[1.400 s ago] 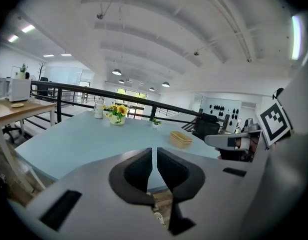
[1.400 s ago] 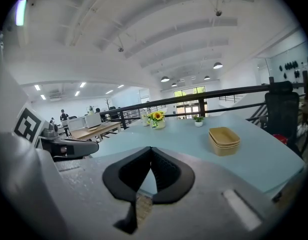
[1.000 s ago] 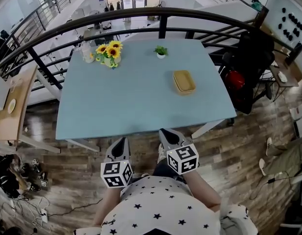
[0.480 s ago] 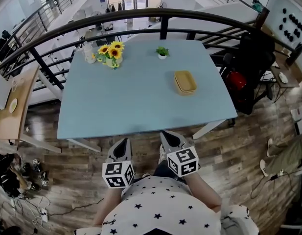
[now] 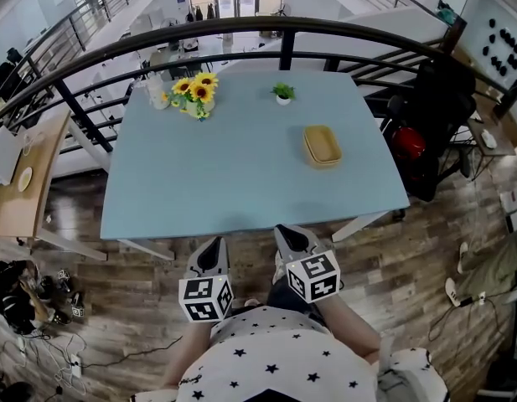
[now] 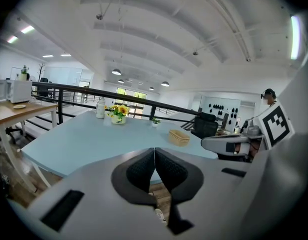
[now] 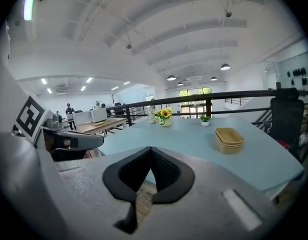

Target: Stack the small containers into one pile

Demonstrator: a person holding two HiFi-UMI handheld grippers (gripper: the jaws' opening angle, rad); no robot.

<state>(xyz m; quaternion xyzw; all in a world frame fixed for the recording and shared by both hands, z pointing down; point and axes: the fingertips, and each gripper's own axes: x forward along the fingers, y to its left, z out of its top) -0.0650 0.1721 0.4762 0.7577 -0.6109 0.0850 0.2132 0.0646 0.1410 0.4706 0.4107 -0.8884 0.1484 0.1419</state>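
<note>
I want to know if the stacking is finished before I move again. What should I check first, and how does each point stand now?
1. Single pile: ok. The containers sit nested as one stack on the table.
2. Stray pieces: ok. Only a sunflower vase and a potted plant share the top.
3. The left gripper: ok, shut with nothing between its jaws.
4. The right gripper: ok, shut and empty.
5. Grippers clear of the pile: ok. Both are off the table's near edge.
6. Count in the pile: cannot tell.
</note>
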